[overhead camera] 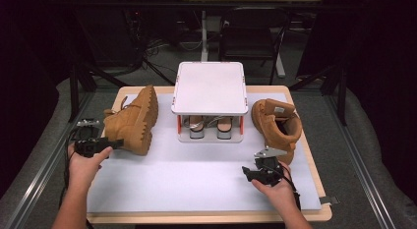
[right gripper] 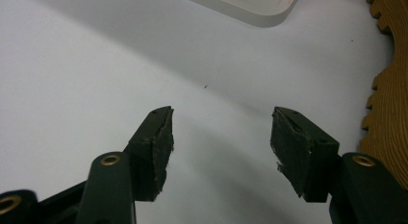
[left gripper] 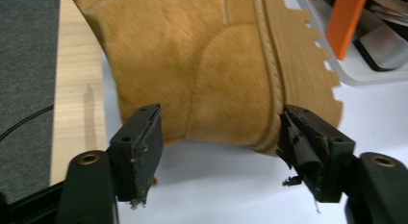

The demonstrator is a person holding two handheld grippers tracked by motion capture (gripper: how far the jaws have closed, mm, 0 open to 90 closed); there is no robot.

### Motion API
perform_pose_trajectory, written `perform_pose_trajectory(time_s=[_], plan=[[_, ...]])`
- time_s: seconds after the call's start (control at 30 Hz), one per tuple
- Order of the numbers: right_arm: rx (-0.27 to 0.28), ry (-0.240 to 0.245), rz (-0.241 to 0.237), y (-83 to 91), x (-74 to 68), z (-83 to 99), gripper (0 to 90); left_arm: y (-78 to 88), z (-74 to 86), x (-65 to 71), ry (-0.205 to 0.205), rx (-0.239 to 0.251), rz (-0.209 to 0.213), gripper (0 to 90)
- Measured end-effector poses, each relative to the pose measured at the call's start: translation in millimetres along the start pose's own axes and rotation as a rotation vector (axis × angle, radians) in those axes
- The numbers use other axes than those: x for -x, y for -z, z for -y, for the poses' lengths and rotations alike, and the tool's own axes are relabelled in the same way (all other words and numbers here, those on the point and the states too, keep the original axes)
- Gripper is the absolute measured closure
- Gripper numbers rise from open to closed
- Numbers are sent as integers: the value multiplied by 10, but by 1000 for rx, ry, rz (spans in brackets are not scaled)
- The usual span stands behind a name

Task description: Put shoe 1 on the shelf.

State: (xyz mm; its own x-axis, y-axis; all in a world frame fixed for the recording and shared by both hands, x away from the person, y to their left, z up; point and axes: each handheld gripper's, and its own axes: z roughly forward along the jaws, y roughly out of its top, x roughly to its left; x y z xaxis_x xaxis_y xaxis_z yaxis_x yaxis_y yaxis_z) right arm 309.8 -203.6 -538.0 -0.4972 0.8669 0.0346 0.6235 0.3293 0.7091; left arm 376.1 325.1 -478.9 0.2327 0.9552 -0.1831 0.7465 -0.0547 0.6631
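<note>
left claw point(overhead camera: 116, 143) open, its jaws flanking but clear of the heel of the left boot point(overhead camera: 134, 118), which lies on its side on the white mat point(overhead camera: 196, 175) near the desk's point(overhead camera: 314, 216) left edge, just left of the white shoe rack point(overhead camera: 210, 99). right claw point(overhead camera: 250, 175) open over bare mat, near the right boot point(overhead camera: 278, 126). for a sound grasp, advance until both pads bracket the heel squarely, then close across upper and sole; avoid pinching the tread edge alone, which would probably let the boot pivot.
</note>
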Motion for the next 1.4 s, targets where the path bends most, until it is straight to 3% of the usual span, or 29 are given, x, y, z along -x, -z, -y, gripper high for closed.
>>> perform_pose_trajectory(time_s=[0.37, 0.47, 0.67, 0.93, 1.27, 1.4], plan=[[-8, -4, -15, -10, 4, 5, 396, -76, -289, -191, 43, -47, -29, 280], [-9, -11, -16, -18, -4, 8, 392, -145, -350, -254, 74, -65, -15, 275], [-11, -9, -16, -22, -2, 12, 389, -273, -384, -310, 97, -95, -5, 274], [-13, -10, -19, -32, -8, 15, 385, -361, -436, -325, 145, -93, 43, 248], [-17, -10, -24, -46, -5, 17, 385, -343, -465, -288, 137, -100, 40, 278], [-19, -10, -24, -52, -9, 19, 384, -279, -497, -242, 113, -91, 33, 345]])
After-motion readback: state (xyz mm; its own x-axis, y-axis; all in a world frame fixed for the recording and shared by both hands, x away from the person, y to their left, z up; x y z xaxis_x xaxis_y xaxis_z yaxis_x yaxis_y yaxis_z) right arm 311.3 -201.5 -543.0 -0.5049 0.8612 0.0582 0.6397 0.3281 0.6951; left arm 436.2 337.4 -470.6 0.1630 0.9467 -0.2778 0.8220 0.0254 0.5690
